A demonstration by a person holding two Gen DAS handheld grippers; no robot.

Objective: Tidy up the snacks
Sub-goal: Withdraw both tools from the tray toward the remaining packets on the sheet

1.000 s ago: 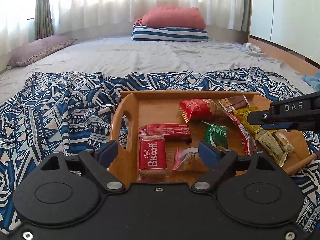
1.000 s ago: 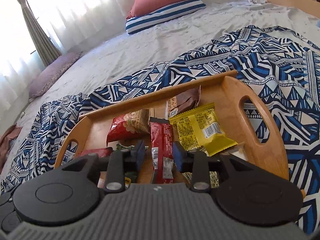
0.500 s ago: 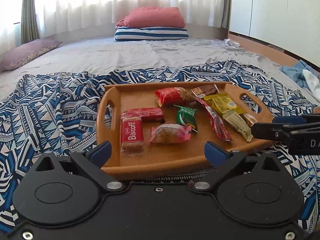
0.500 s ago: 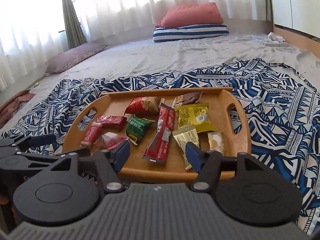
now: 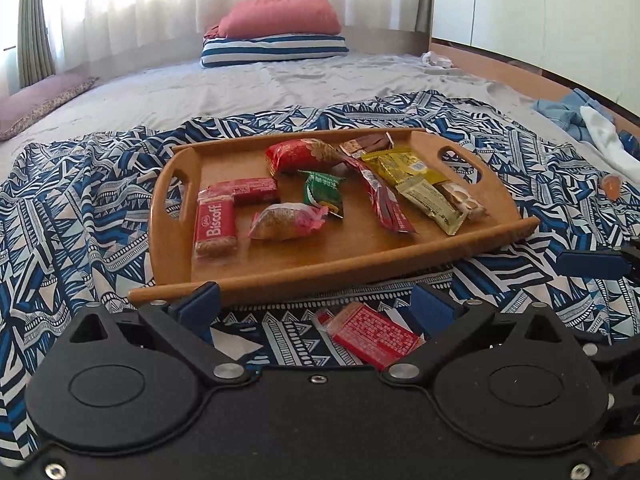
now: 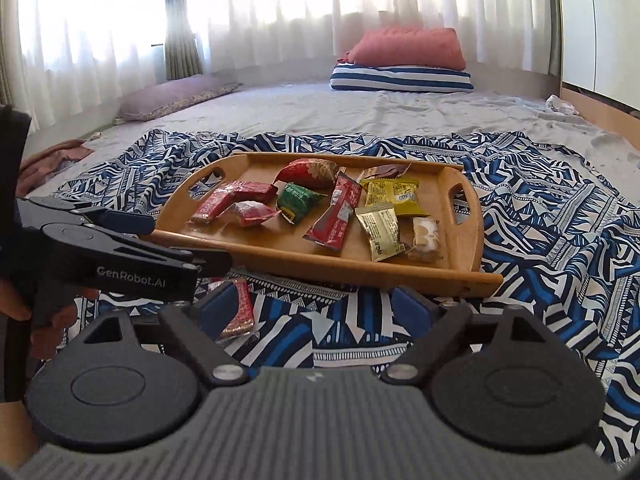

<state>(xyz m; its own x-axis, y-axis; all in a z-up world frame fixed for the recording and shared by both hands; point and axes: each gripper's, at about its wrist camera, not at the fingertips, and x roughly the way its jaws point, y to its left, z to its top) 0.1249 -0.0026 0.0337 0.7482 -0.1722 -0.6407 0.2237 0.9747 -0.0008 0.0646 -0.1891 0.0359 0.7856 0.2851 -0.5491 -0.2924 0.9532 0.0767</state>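
Right wrist: red packet (image 6: 240, 314) half hidden behind jaws; right opening, left released.

In the right wrist view, the red snack packet (image 6: 240, 312) on the patterned cloth (image 6: 540, 208) is half hidden behind the right gripper's left finger (image 6: 218, 306), its print too blurred to read. The hand (image 6: 16, 308) on the left gripper (image 6: 180, 248) is mostly cut off by the frame's edge. In the left wrist view, only one blue finger (image 5: 588, 265), probably the right gripper's, shows at the right border.
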